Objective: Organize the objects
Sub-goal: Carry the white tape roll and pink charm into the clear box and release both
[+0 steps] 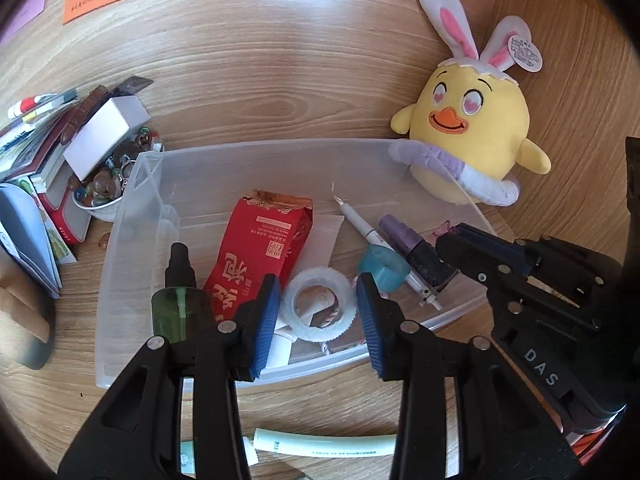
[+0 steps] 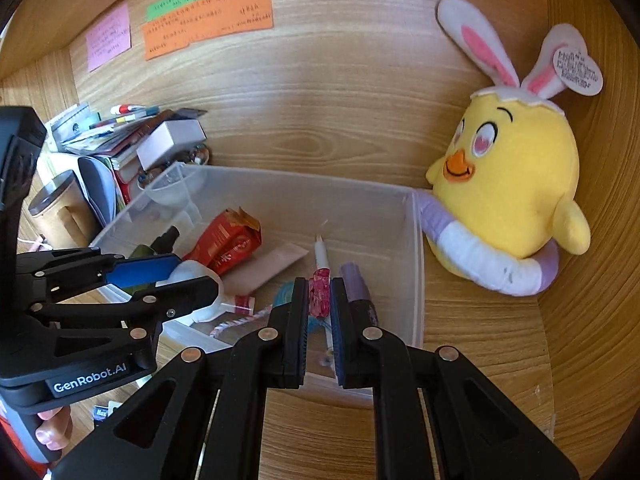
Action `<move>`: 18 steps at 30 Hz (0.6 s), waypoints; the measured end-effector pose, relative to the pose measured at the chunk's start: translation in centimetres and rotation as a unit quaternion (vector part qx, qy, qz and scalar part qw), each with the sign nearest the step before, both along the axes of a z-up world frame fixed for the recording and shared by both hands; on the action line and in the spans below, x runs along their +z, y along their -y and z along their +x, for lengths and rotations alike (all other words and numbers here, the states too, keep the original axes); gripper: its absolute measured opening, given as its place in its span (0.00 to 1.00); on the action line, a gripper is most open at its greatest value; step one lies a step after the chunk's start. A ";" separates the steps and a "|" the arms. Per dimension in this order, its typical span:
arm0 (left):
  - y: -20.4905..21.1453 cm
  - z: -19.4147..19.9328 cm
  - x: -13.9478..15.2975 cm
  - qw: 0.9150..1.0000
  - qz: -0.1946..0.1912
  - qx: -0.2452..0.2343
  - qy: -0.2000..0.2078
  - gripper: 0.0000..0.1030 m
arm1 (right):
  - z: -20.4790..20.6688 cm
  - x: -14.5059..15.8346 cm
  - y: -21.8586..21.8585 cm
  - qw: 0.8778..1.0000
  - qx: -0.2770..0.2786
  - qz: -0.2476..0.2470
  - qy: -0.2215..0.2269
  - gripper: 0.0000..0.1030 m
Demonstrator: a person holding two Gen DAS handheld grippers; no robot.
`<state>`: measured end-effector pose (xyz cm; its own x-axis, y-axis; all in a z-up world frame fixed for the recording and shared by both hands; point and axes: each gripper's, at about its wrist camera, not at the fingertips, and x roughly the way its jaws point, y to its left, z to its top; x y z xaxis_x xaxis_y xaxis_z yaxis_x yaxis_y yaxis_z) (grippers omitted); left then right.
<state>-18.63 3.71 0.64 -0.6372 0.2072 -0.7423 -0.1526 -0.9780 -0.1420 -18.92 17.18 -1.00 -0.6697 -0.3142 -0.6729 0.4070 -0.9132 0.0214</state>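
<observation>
Wooden desk (image 1: 280, 80), clear plastic bin (image 1: 132, 208) set toward the back edge, its right end touching a yellow chick plush (image 1: 472, 136) that leans in the back right corner.

Bin contents so far: red packet (image 1: 256, 256), green spray bottle (image 1: 182, 304) at the bin's left end, white tape roll (image 1: 318, 304), teal ring (image 1: 384, 268), white pen (image 1: 362, 224), purple marker (image 1: 404, 240) near the right wall.

Right gripper (image 2: 319, 304): fingers nearly closed, pinching a small pink translucent piece (image 2: 320, 294), likely a clip or charm; cannot make out more. It hangs over the bin's right half, above the pen and just beside the marker.

Left gripper (image 1: 316, 316): fingers apart, nothing between them, poised over the bin's near wall with the tape roll seen in the gap. Whether the pads touch the roll cannot be told.

Step in hand, by my reading: depositing the pink piece in the bin. Next move calls for lowering a little into the free patch between pen and marker, then spreading the fingers; the piece is small and may cling to a pad.

Still loose on the desk: a pale green tube (image 1: 332, 446) at the near edge, under the left gripper. Probable next pick. Book stack (image 1: 44, 160) and a cup of marbles (image 1: 102, 188) stand at the bin's left end.
</observation>
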 end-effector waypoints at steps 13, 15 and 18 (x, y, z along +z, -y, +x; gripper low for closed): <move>-0.4 1.7 2.0 1.000 -0.005 0.005 -0.028 0.70 | 0.3 0.1 0.5 1.000 -0.002 0.026 -0.006 0.14; -0.3 2.1 2.4 0.999 -0.008 0.006 -0.036 0.79 | 0.4 0.2 0.4 1.000 -0.006 0.028 -0.008 0.24; 0.0 2.5 2.9 0.999 -0.008 0.011 -0.047 0.86 | 0.6 0.4 0.0 1.000 -0.010 0.021 -0.010 0.43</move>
<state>-16.09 3.72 3.59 -0.7083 0.1799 -0.6826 -0.1421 -0.9835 -0.1117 -18.34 17.16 -0.57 -0.6883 -0.2731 -0.6720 0.3891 -0.9209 -0.0242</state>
